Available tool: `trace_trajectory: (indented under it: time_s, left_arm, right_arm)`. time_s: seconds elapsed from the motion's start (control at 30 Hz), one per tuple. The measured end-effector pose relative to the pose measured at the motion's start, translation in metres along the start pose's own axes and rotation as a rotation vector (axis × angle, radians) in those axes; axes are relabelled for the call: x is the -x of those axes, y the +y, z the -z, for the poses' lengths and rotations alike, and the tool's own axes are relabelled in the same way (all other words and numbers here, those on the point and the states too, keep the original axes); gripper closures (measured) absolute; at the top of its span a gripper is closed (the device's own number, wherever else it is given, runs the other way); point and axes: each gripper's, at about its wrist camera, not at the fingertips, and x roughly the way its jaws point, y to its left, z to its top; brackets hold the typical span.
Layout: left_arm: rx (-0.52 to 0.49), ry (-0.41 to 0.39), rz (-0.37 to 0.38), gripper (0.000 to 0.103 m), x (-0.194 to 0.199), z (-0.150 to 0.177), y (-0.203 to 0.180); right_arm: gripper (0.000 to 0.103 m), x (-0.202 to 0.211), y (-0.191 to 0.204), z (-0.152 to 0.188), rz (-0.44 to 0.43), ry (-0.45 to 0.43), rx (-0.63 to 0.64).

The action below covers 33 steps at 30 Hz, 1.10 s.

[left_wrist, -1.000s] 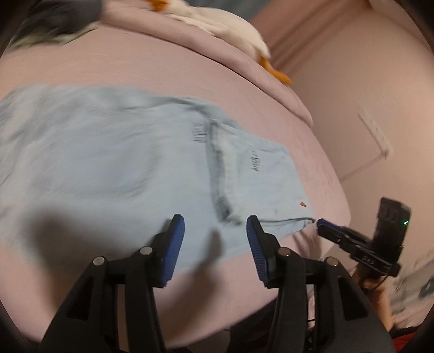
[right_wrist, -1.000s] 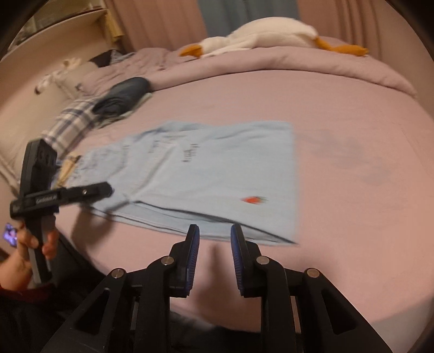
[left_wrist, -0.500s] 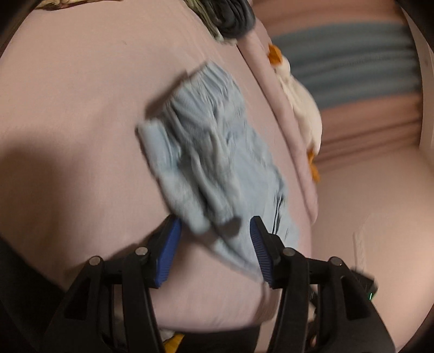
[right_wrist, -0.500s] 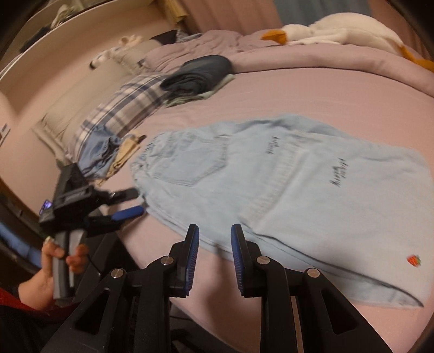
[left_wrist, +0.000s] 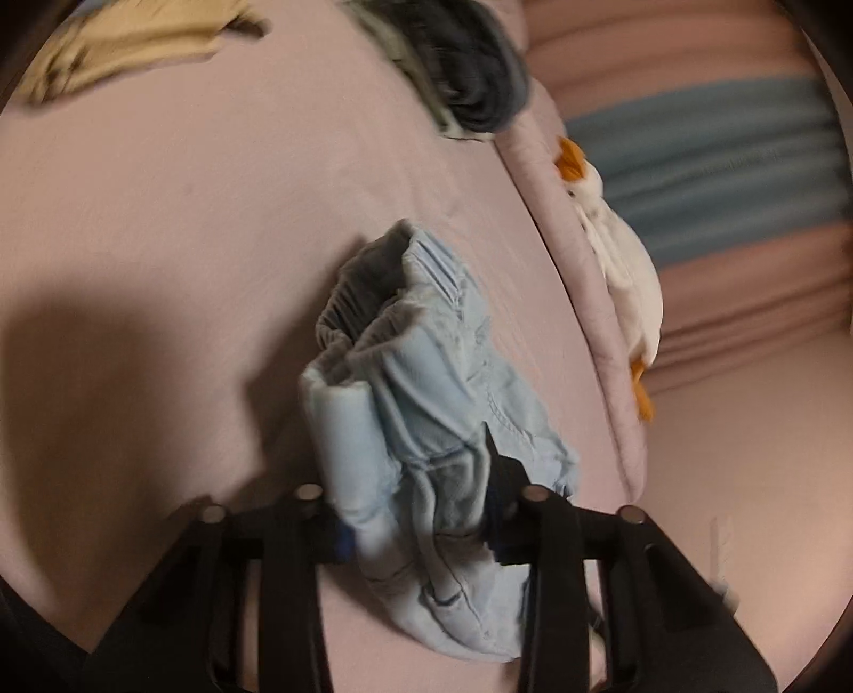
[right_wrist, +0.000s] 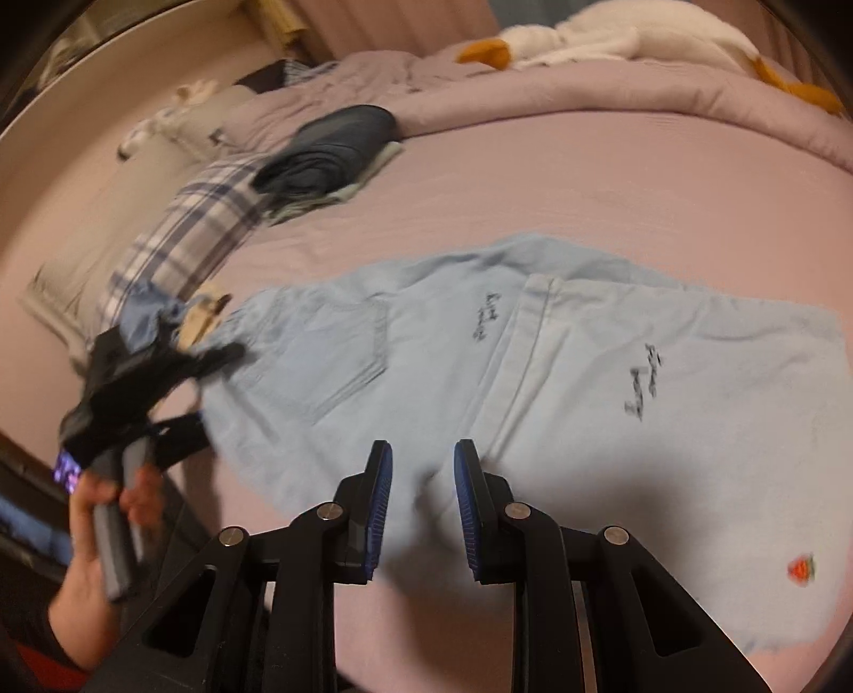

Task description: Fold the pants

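Light blue pants lie spread flat on the pink bed, waistband to the left, with dark lettering and a small red patch near the hem. In the left wrist view the bunched waistband end of the pants fills the space between the fingers of my left gripper, which covers the pads. In the right wrist view my left gripper shows at the pants' waist edge, its upper and lower fingers spread around the fabric. My right gripper hovers open and empty just above the near edge of the pants.
A folded dark garment and a plaid cloth lie at the back left of the bed. A white plush goose rests on the rolled pink duvet at the far side. A tan cloth lies nearby.
My left gripper has swung to the waistband end and moved onto it, so the fabric now bunches between its fingers. My right gripper has moved in closer over the pants' near edge.
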Motion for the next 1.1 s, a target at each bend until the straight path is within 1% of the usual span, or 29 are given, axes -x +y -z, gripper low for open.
trace_trajectory:
  time_s: [0.1, 0.13, 0.2, 0.3, 0.37, 0.47, 0.6, 0.73, 0.8, 0.83, 0.93, 1.0, 1.07, 1.1]
  left_arm:
    - [-0.067, 0.003, 0.0, 0.075, -0.001, 0.002, -0.002]
    - [-0.098, 0.002, -0.002, 0.076, 0.001, 0.003, -0.004]
    - [-0.153, -0.008, -0.002, 0.076, 0.004, 0.005, -0.009]
    - [-0.25, -0.035, 0.01, 0.076, 0.008, 0.006, -0.024]
    - [-0.303, -0.05, 0.021, 0.076, 0.011, 0.007, -0.032]
    - [-0.359, -0.057, 0.028, 0.076, 0.012, 0.009, -0.04]
    - [-0.388, -0.055, 0.028, 0.076, 0.009, 0.009, -0.043]
    - [-0.412, -0.059, 0.025, 0.076, 0.011, 0.01, -0.047]
    - [-0.442, -0.062, 0.027, 0.076, 0.013, 0.013, -0.055]
    - [-0.46, -0.064, 0.031, 0.076, 0.015, 0.015, -0.061]
    - [-0.51, -0.064, 0.057, 0.076, 0.018, 0.023, -0.075]
    - [-0.545, -0.07, 0.064, 0.076, 0.018, 0.027, -0.085]
    - [-0.569, -0.074, 0.077, 0.076, 0.018, 0.03, -0.094]
    - [-0.576, -0.071, 0.089, 0.076, 0.018, 0.03, -0.099]
  right_arm:
    - [0.079, -0.02, -0.003, -0.022, -0.015, 0.024, -0.025]
    - [0.079, -0.029, -0.005, -0.033, 0.005, 0.033, -0.041]
    - [0.089, -0.041, -0.008, -0.049, 0.04, 0.031, -0.058]
    - [0.091, -0.063, -0.009, -0.067, 0.14, 0.052, -0.043]
    - [0.097, -0.079, -0.01, -0.068, 0.202, 0.092, -0.034]
    - [0.097, -0.079, 0.0, -0.059, 0.244, 0.099, -0.02]
    - [0.097, -0.068, 0.019, -0.031, 0.193, 0.135, -0.015]
    - [0.097, -0.049, 0.034, 0.003, 0.187, 0.157, 0.007]
    - [0.097, -0.037, 0.041, 0.022, 0.18, 0.172, 0.022]
    - [0.097, -0.032, 0.041, 0.026, 0.169, 0.182, 0.026]
    - [0.097, -0.018, 0.047, 0.05, 0.142, 0.214, 0.049]
    - [0.097, -0.008, 0.049, 0.065, 0.127, 0.22, 0.066]
    - [0.097, 0.0, 0.044, 0.071, 0.014, 0.251, 0.027]
    - [0.097, 0.005, 0.04, 0.071, -0.056, 0.251, -0.007]
